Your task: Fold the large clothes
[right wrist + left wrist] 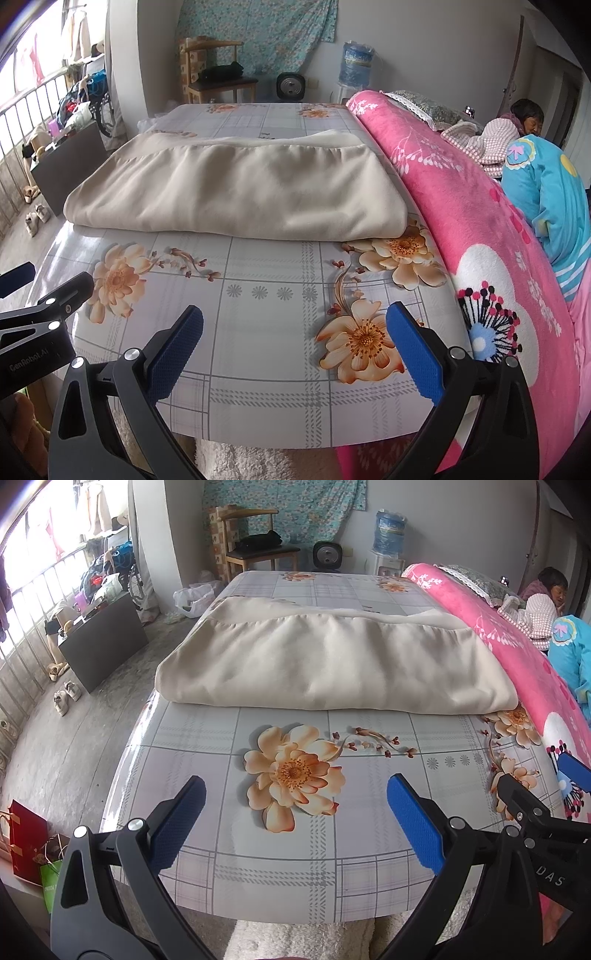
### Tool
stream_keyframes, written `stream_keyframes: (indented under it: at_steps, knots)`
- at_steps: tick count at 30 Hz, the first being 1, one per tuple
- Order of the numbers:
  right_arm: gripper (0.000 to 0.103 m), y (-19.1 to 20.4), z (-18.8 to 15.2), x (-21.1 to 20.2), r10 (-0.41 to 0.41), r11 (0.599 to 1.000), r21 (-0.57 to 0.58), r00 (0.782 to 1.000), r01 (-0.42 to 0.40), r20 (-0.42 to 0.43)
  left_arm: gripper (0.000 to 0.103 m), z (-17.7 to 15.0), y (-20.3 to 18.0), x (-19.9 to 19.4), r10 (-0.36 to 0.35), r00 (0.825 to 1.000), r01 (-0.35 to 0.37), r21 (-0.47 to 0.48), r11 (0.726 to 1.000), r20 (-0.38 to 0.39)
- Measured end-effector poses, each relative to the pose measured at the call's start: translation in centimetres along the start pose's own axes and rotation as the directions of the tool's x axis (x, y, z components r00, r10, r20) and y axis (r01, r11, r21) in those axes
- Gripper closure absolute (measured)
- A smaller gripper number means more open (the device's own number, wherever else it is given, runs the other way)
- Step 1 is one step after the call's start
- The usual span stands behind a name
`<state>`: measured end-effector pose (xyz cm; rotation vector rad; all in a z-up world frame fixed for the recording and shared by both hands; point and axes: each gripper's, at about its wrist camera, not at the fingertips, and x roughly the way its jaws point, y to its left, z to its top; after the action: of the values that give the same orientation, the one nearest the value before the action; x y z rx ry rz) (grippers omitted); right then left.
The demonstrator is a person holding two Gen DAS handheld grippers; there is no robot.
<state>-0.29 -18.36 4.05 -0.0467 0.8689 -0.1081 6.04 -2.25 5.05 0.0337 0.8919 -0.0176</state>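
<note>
So both grippers are parked at the near edge of the bed, side by side, nothing in either one; the left black gripper with blue ribbed pads has its fingers spread wide, and the right black gripper with the same blue pads is just as wide and empty too; you can see each one poking into the other's view at the edge.

Under them is the glossy grey plaid sheet with big peach flowers, smooth and a bit shiny, looks plasticky; a bare stretch of it sits between the fingertips and the actual job.

The job is the cream-beige folded garment, soft matte fabric in a thick flat rectangle, straight ahead of both grippers and well apart from them; its long axis runs left to right across the bed, so its near folded edge faces the fingers broadside; neither hand looks clearly nearer, I'd say the left lines up with the left half and the right with the right corner; a gathered seam runs along the far side.

Right beside it, touching its right end, is the fluffy pink floral fleece blanket; that could snag a sideways fold, I reckon.
</note>
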Motion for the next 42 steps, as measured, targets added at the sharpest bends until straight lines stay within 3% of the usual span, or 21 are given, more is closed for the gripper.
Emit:
stream_keyframes:
  at_steps: [42]
  knots:
    - [0.006,-0.07,-0.23,0.34,0.007,1.000,-0.003,1.000,-0.007,-0.012,0.008,0.00,0.04,-0.02,0.000,1.000,0.000,0.000,1.000,0.001]
